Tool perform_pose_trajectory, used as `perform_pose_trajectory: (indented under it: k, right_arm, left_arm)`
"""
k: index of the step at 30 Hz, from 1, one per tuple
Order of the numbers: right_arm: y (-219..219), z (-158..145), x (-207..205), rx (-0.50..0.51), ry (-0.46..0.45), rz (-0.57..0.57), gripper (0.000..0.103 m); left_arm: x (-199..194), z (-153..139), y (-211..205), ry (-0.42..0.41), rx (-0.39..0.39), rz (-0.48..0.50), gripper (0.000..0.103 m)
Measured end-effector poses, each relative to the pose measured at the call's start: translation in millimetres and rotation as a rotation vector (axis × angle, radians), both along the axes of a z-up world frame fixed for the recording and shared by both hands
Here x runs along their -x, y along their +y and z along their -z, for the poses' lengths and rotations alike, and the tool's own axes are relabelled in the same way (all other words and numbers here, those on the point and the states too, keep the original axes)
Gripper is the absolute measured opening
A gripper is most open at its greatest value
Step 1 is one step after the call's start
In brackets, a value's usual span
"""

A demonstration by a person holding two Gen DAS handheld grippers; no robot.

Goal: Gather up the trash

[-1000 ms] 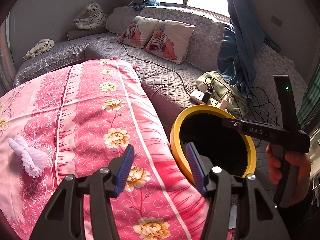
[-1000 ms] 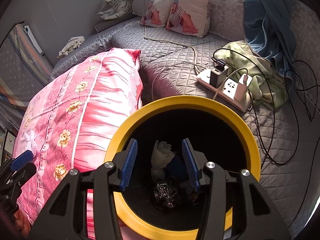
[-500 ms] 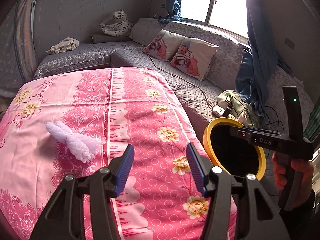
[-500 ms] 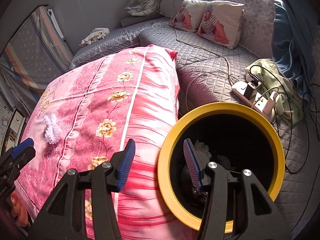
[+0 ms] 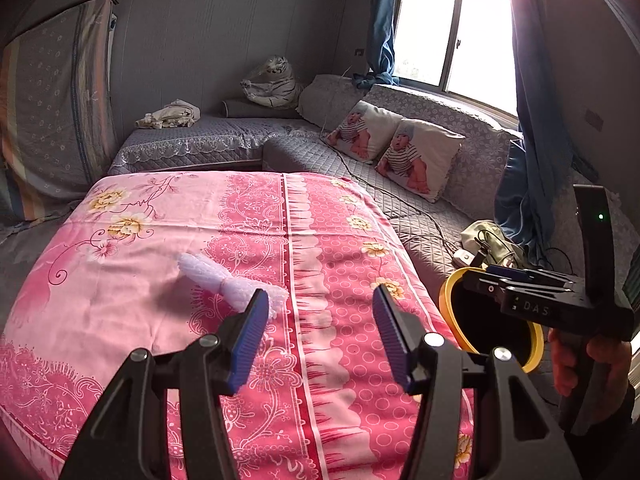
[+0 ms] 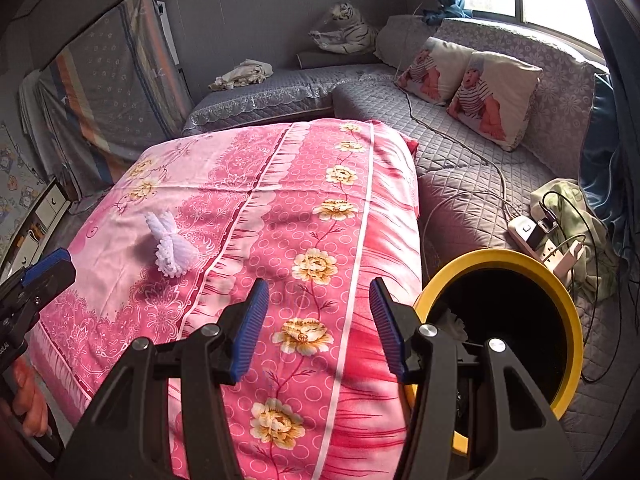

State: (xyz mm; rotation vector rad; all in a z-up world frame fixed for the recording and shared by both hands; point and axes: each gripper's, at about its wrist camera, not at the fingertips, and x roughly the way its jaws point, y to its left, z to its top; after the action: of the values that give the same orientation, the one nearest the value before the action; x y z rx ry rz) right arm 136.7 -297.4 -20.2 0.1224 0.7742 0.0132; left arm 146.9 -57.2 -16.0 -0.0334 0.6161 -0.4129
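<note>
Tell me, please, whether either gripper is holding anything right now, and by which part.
Nothing is held: the left gripper and right gripper both stand open over the pink cloth.

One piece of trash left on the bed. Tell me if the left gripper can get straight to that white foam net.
Probably yes. The foam net lies alone on the pink bedcover, just ahead and left of the left gripper, whose jaws are open and empty. Nothing lies between them; the bin sits off to the right.
</note>
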Motion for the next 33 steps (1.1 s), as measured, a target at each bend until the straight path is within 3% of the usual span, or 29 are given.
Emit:
perform_pose_trajectory:
  k: [7, 10, 33]
  right_arm:
    - [38.9, -12.2, 13.8, 0.024, -0.062, -0.06, 0.051]
    - [50.2, -16.2, 18.2, 0.036, -0.08, -0.074, 0.053]
    - [82.0, -51.0, 73.6, 0.062, -0.279, -0.057, 0.084]
  left_arm:
    - [25.8, -13.6, 21.3, -0.057, 0.005, -0.044, 0.052]
    - [35.1, -18.4, 30.0, -0.074, 0.015, -0.059, 0.056]
    - [91.2, -48.7, 59.9, -0.227, 0.059, -0.168, 0.081]
